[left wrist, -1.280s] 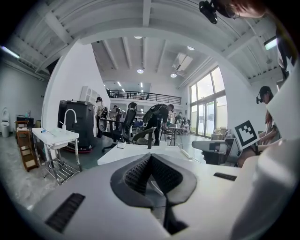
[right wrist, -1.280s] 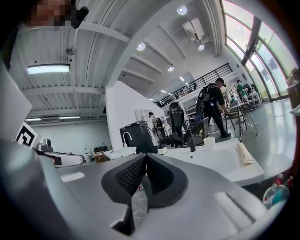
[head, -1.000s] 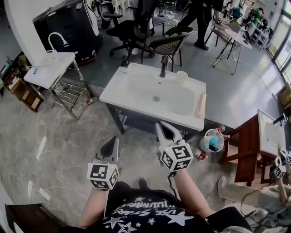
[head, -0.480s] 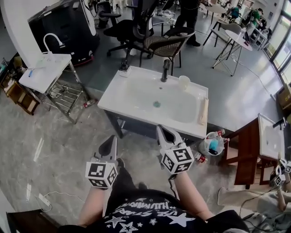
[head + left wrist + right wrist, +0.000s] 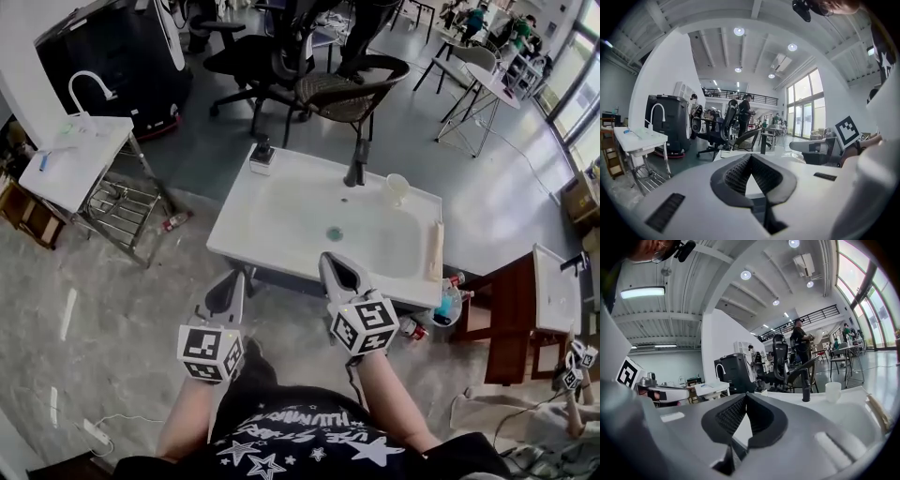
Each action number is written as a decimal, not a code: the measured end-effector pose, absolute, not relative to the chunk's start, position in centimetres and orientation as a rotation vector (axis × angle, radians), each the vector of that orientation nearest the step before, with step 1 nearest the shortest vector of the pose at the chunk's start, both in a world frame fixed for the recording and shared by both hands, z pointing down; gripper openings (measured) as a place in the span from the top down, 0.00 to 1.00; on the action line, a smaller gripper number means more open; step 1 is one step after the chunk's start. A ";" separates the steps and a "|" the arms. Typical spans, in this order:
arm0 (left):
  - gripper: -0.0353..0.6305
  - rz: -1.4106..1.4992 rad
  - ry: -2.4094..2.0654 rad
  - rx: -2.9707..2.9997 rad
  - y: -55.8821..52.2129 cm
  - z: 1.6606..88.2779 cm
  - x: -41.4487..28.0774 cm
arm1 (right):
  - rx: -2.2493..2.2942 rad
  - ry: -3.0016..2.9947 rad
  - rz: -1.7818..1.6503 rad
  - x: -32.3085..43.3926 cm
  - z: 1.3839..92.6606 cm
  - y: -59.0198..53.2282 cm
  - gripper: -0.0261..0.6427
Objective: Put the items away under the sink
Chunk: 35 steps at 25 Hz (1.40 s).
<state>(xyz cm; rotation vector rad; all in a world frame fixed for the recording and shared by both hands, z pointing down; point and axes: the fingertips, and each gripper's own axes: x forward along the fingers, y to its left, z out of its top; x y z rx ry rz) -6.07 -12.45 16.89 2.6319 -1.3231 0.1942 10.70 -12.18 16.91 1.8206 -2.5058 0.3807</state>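
A white sink [image 5: 281, 220] on a dark frame stands just ahead, with a black tap [image 5: 356, 164], a white cup [image 5: 397, 187] and a soap dispenser [image 5: 262, 155] on its rim. On the floor at its right corner lie a clear bag of bottles [image 5: 448, 302] and a can [image 5: 411, 326]. My left gripper [image 5: 230, 283] hangs in front of the sink's near edge, shut and empty. My right gripper [image 5: 336, 264] reaches just over that edge, also shut with nothing in it. The left gripper view shows the left gripper's [image 5: 751, 157] tips meeting, and the right gripper view shows the same for the right gripper [image 5: 745, 395].
A smaller sink on a wire rack [image 5: 66, 155] stands at the left, a black machine [image 5: 103, 56] behind it. Office chairs [image 5: 347, 89] stand beyond the sink. A wooden stand [image 5: 511, 319] is at the right. A power strip [image 5: 94, 431] lies on the floor.
Both grippers have moved forward towards the sink, which now lies closer and lower in the head view. Both stay shut.
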 end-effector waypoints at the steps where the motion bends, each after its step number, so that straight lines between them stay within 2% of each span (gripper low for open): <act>1: 0.93 0.193 -1.313 2.633 -13.6 16.9 -6.5 | 1.831 -2.496 0.383 10.2 16.9 -13.3 0.96; 20: 0.93 0.139 -1.016 2.724 -26.8 18.9 -11.3 | 1.907 -2.363 0.481 4.0 19.4 -26.1 0.95; 32: 0.93 0.171 -1.110 2.706 -30.3 19.6 -12.9 | 1.844 -2.377 0.469 3.2 19.7 -29.3 0.95; 35: 0.93 0.181 -1.146 2.702 -31.5 19.5 -12.8 | 1.839 -2.390 0.467 3.7 20.0 -31.3 0.91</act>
